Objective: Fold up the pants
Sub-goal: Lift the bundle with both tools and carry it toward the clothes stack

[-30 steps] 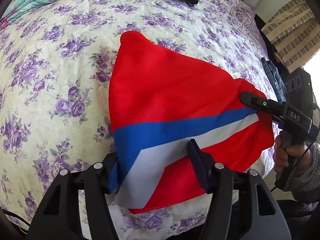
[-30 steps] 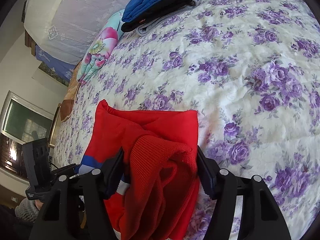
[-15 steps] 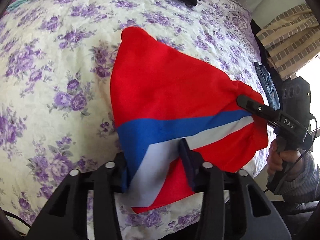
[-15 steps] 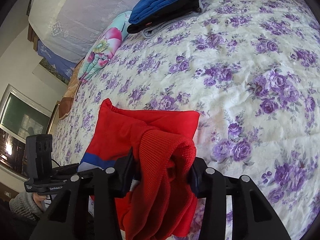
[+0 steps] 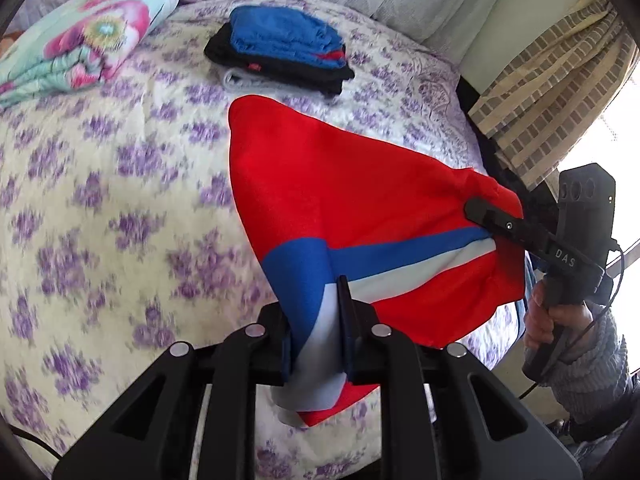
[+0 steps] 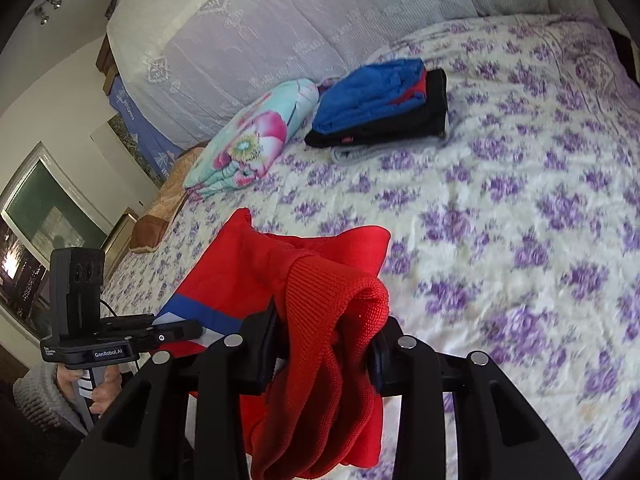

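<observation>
Red pants (image 5: 360, 200) with a blue and white stripe hang partly lifted off the flowered bedspread (image 5: 100, 220); their far end still rests on it. My left gripper (image 5: 314, 332) has its jaws closing, and the pads pinch the striped near edge, which is bunched between them. In the right wrist view my right gripper (image 6: 324, 344) is closing too, and its pads press a thick fold of the red ribbed band (image 6: 332, 292). Each gripper shows in the other's view: the right gripper (image 5: 492, 216) at the pants' right corner, the left gripper (image 6: 188, 330) at their left edge.
A stack of folded clothes (image 5: 280, 52), blue on black on grey, lies at the far end of the bed. A folded floral blanket (image 5: 80, 40) sits to its left. A checked curtain (image 5: 552, 80) hangs beyond the bed's right edge. A person's hand (image 5: 556, 320) grips the right handle.
Both pairs of jaws have narrowed onto the fabric. Both grippers have risen, lifting the pants' near edge off the bed, and the far end of the bed has come into view.
</observation>
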